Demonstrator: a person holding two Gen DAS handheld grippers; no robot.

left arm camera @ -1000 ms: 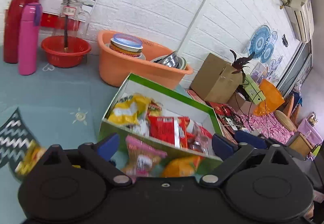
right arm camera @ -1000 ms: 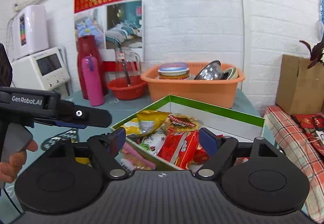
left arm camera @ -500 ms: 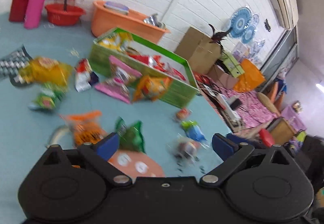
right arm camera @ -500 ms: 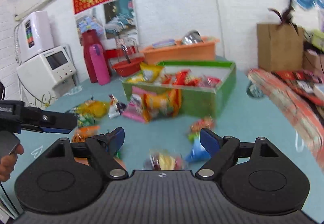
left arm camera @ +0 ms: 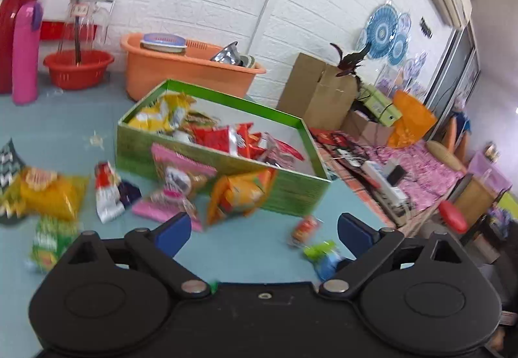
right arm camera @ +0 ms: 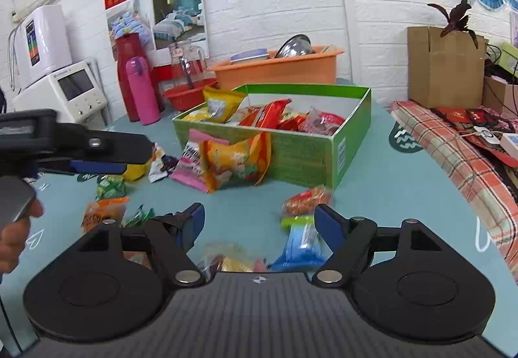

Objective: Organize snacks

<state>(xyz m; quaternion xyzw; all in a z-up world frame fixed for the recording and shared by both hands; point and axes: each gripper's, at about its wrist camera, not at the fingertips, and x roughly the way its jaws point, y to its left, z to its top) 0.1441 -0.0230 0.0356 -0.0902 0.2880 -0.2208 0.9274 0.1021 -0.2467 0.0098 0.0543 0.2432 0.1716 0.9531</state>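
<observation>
A green cardboard box [left arm camera: 291, 193] [right arm camera: 304, 154] holds several snack packets on the blue table. An orange packet [left arm camera: 239, 193] [right arm camera: 236, 163] and a pink packet [left arm camera: 178, 176] [right arm camera: 191, 163] lean on its front wall. More packets lie loose: yellow [left arm camera: 51, 193], green [left arm camera: 48, 241], red-white [left arm camera: 106, 193], a small red one [left arm camera: 302, 227] [right arm camera: 304, 199] and a blue-green one [left arm camera: 323, 256] [right arm camera: 301, 243]. My left gripper [left arm camera: 262, 230] is open and empty above the table. My right gripper [right arm camera: 259, 222] is open and empty over the blue-green packet. The left gripper also shows from the side in the right wrist view [right arm camera: 106, 154].
An orange basin [left arm camera: 187, 70] with dishes, a red bowl [left arm camera: 77, 68], a pink flask [left arm camera: 26, 53] and a red jug stand at the back wall. A cardboard box [right arm camera: 446, 66] and a plaid cloth [right arm camera: 459, 160] with clutter lie right. A white appliance [right arm camera: 64, 92] stands left.
Both grippers pulled back from over the green box a second ago, then moved a little closer to it again. Both stay open and empty.
</observation>
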